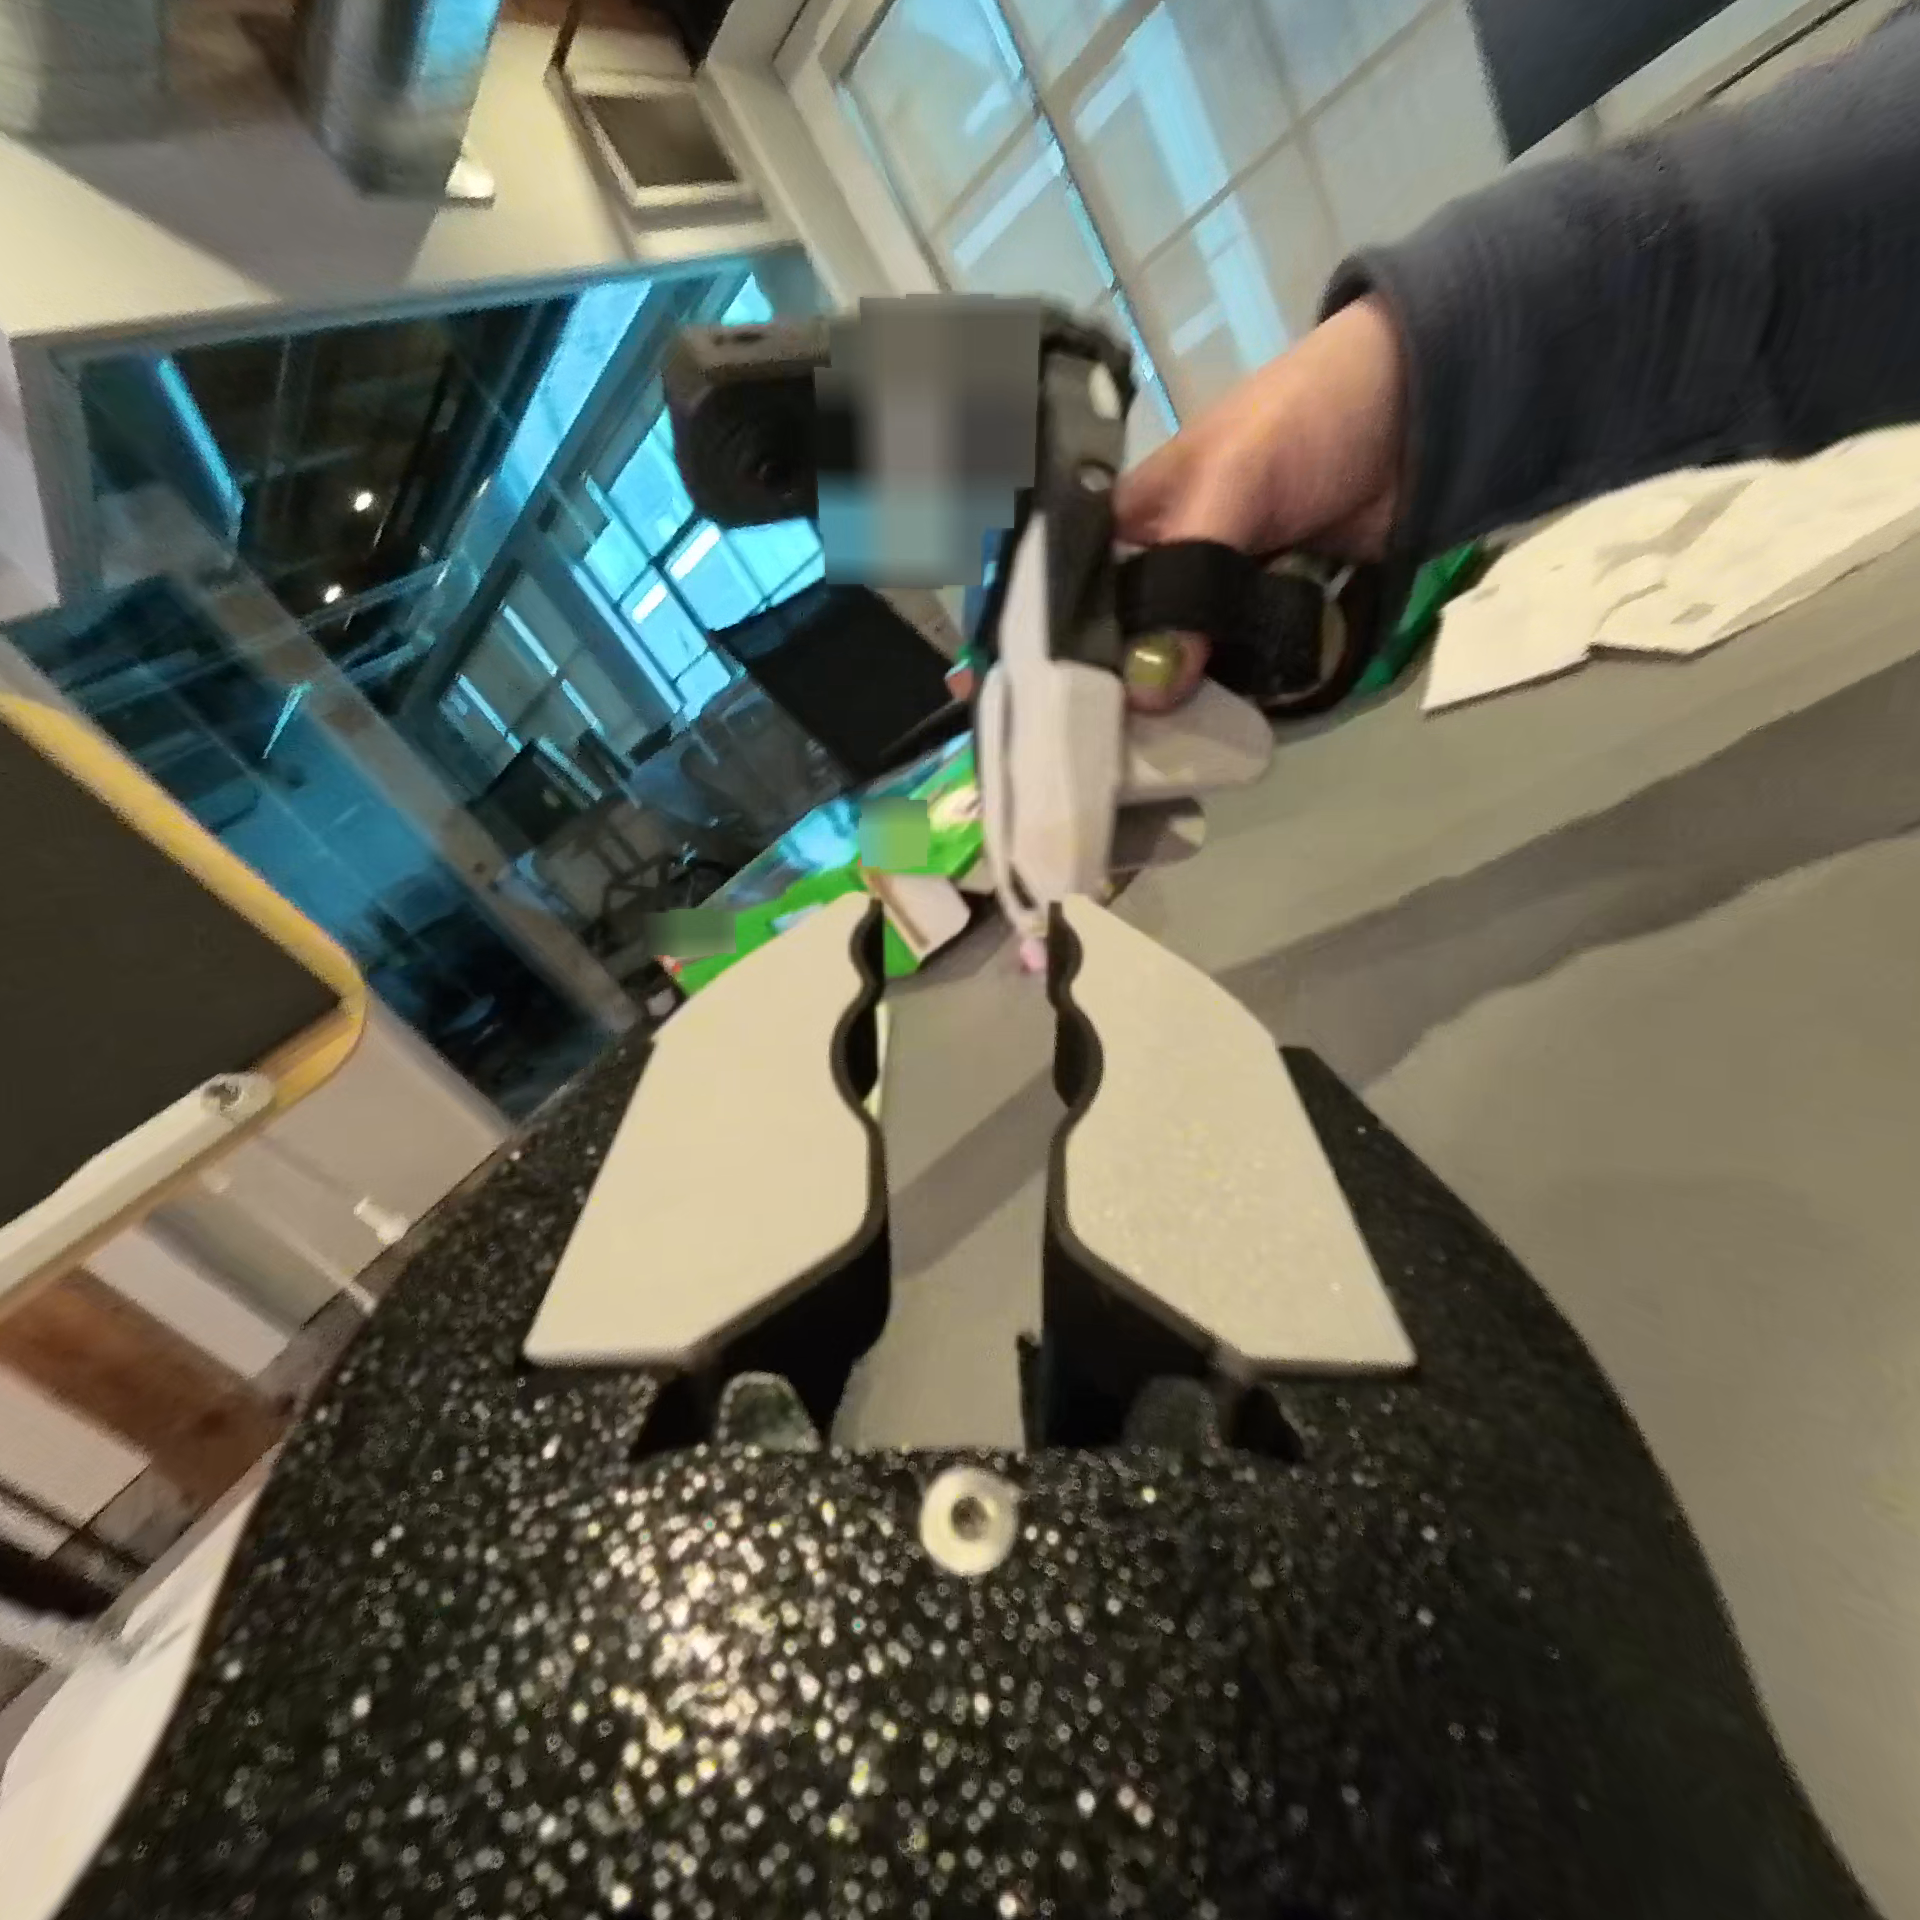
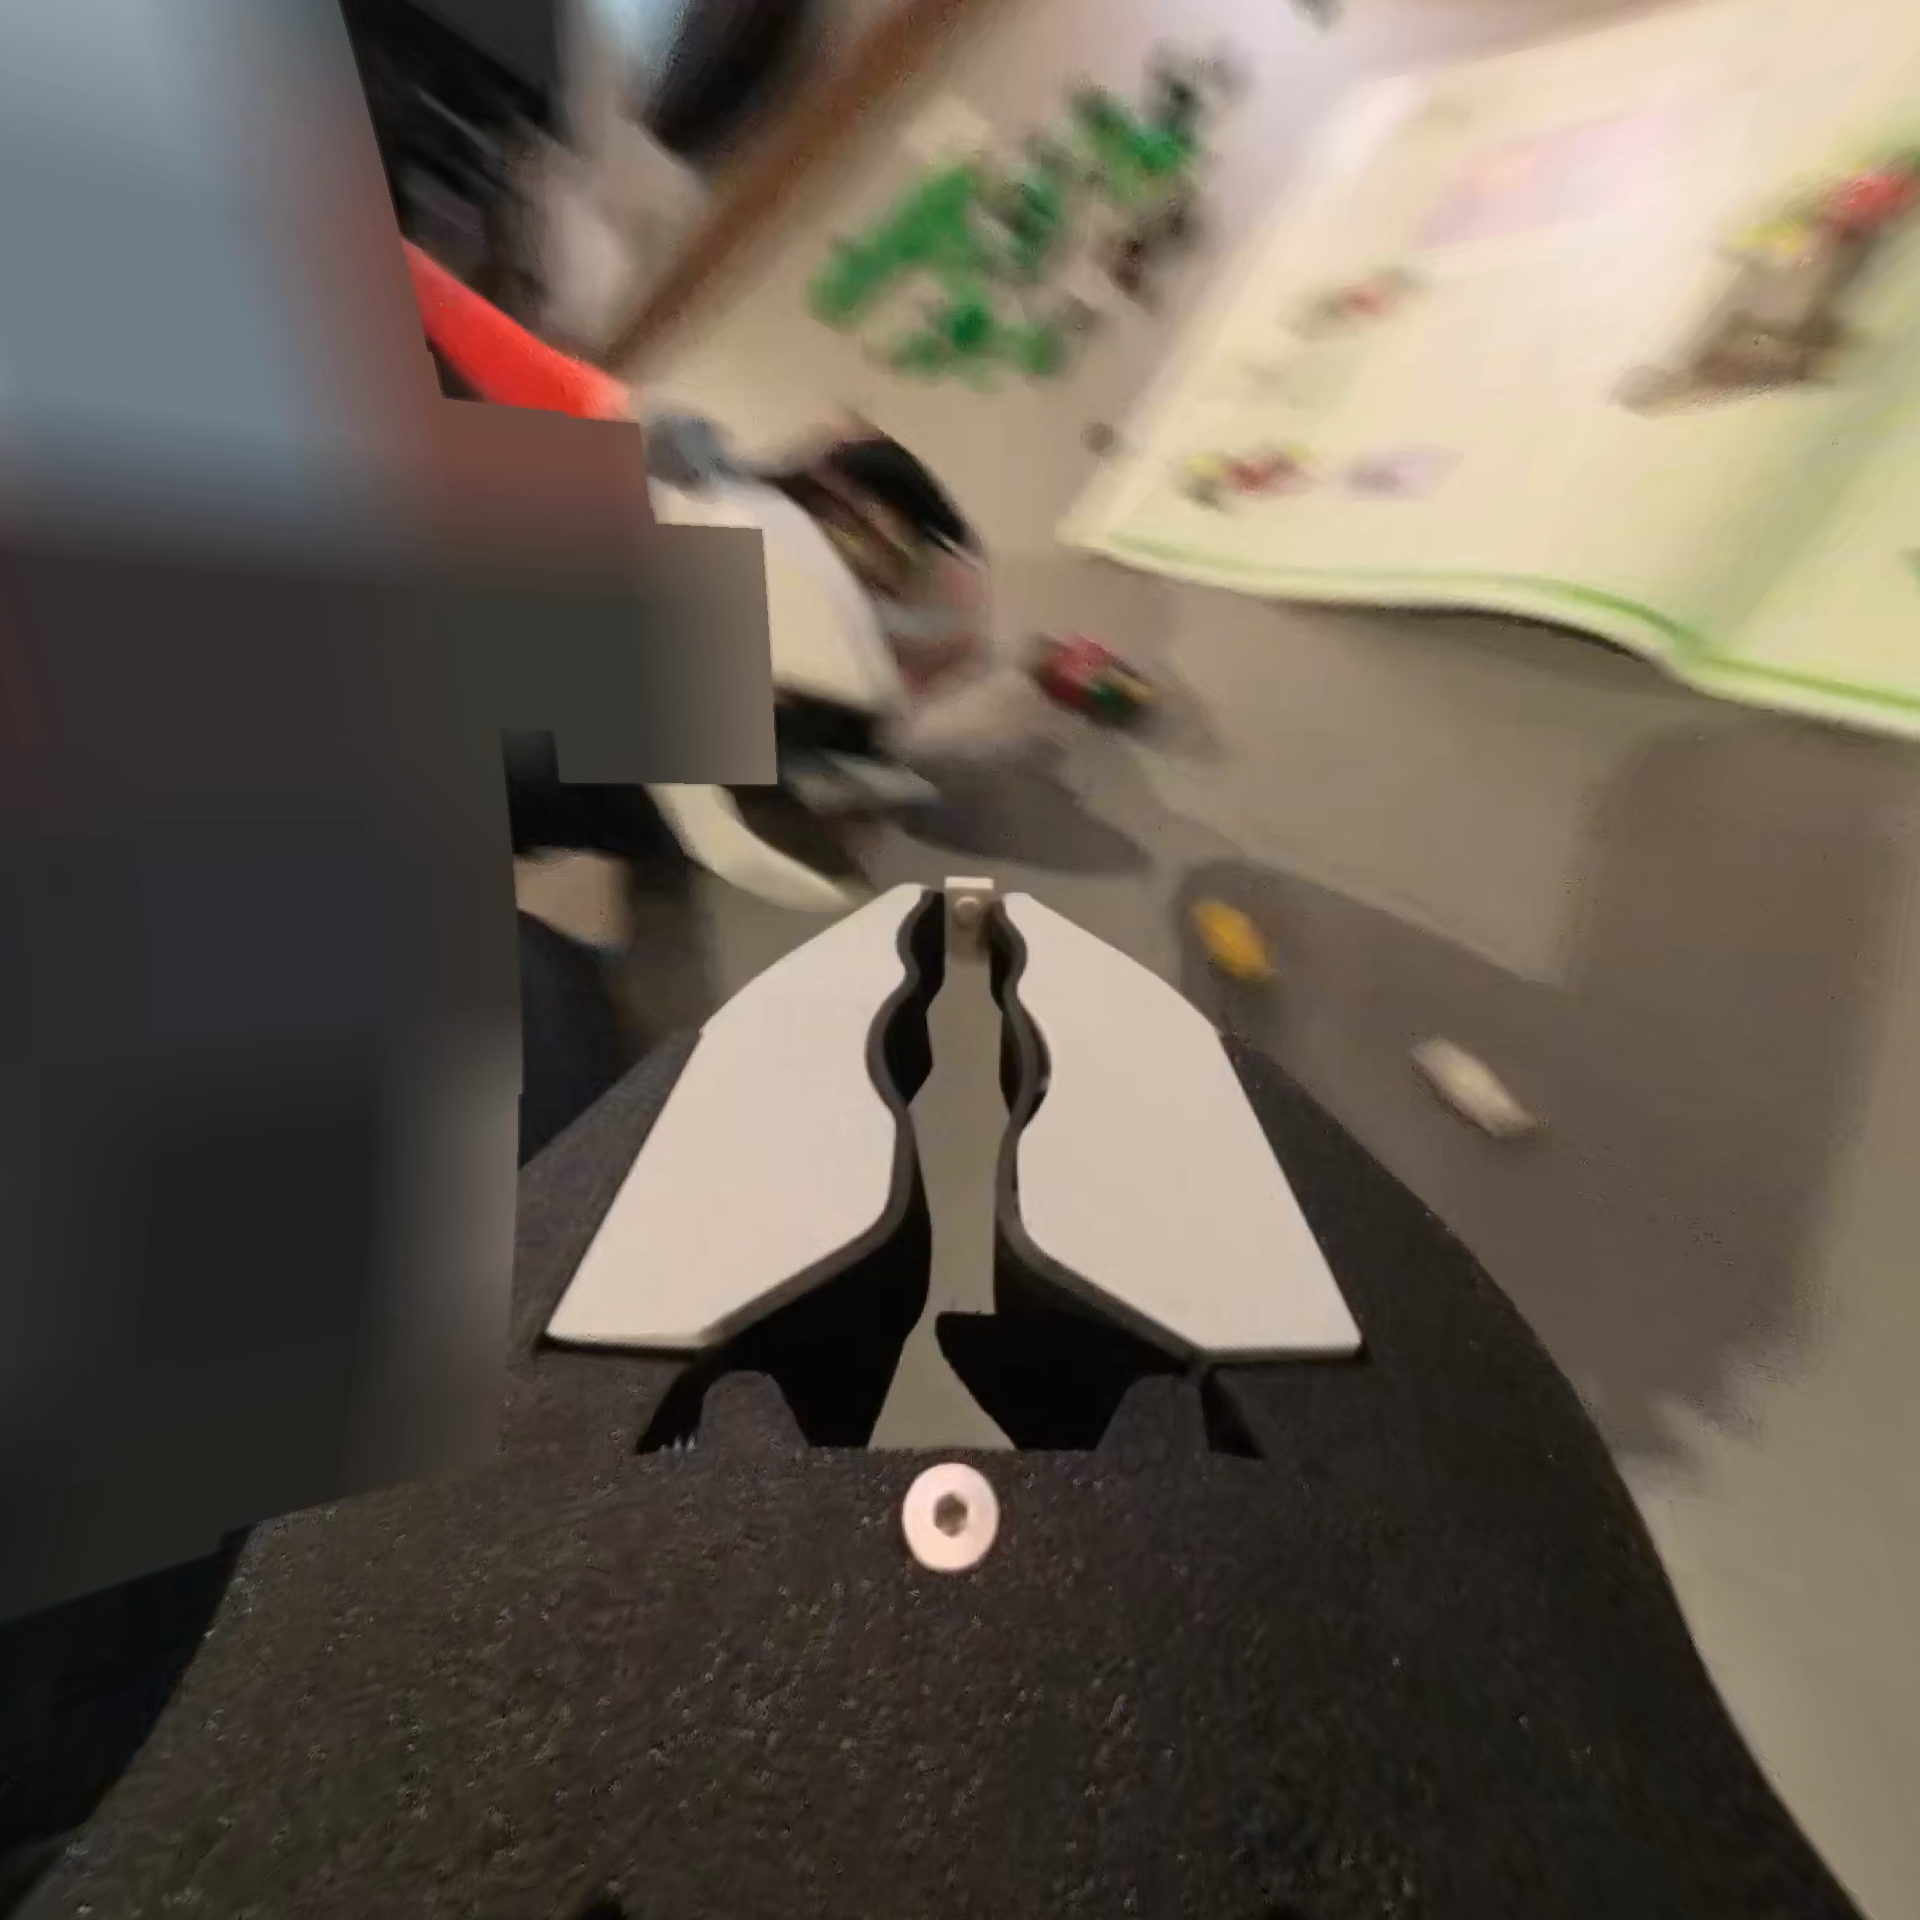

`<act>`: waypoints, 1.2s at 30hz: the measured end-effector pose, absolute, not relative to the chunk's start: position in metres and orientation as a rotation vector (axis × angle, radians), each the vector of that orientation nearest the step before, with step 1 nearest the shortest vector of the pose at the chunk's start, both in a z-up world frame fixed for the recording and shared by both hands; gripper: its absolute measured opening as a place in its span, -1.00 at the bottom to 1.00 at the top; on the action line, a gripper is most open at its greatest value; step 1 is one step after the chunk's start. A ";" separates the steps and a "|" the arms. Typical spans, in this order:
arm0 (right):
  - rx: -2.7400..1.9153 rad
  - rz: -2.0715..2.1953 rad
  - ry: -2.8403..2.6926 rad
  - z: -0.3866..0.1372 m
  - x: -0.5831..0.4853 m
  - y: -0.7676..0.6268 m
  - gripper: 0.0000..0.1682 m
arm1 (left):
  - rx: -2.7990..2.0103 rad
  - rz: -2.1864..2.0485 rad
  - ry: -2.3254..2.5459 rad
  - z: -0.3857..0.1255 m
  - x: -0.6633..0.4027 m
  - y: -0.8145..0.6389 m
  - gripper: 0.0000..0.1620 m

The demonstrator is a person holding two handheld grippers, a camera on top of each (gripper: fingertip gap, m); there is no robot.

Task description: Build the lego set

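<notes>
Right tool (image 2: 961,902) clamped on a small grey brick (image 2: 964,902) at its tips; left tool (image 1: 966,920) spread apart, holding nothing.

Grey worktop (image 2: 1455,883) carries an open booklet (image 2: 1558,416), a blurred green brick pile (image 2: 966,281) and a yellow piece (image 2: 1231,935). In the left view a hand (image 1: 1268,457) grips the right tool before big windows (image 1: 1039,125), papers (image 1: 1683,582) behind.
</notes>
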State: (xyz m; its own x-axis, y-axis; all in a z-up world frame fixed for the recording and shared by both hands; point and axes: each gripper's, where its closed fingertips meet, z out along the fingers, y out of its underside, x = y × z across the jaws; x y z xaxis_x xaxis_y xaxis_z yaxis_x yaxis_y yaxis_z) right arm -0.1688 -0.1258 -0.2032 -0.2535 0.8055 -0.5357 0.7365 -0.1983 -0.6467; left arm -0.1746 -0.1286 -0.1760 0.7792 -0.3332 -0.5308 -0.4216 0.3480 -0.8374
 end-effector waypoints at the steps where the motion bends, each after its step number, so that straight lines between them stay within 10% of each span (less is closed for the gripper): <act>1: -1.919 1.198 -1.990 -0.224 -0.160 -0.104 -0.91 | -1.271 0.084 0.712 -0.180 -0.179 -0.125 -0.65; 11: -1.686 0.089 -2.523 -0.301 -0.102 -0.058 -0.90 | -1.342 0.134 0.634 -0.188 -0.198 -0.117 -0.78; 20: -1.659 0.165 -2.485 -0.284 -0.101 -0.062 -0.63 | -1.354 0.083 0.576 -0.186 -0.205 -0.117 -0.79; 36: -1.542 0.119 -2.496 -0.277 -0.105 -0.060 -0.90 | -1.372 0.043 0.548 -0.188 -0.210 -0.116 -0.86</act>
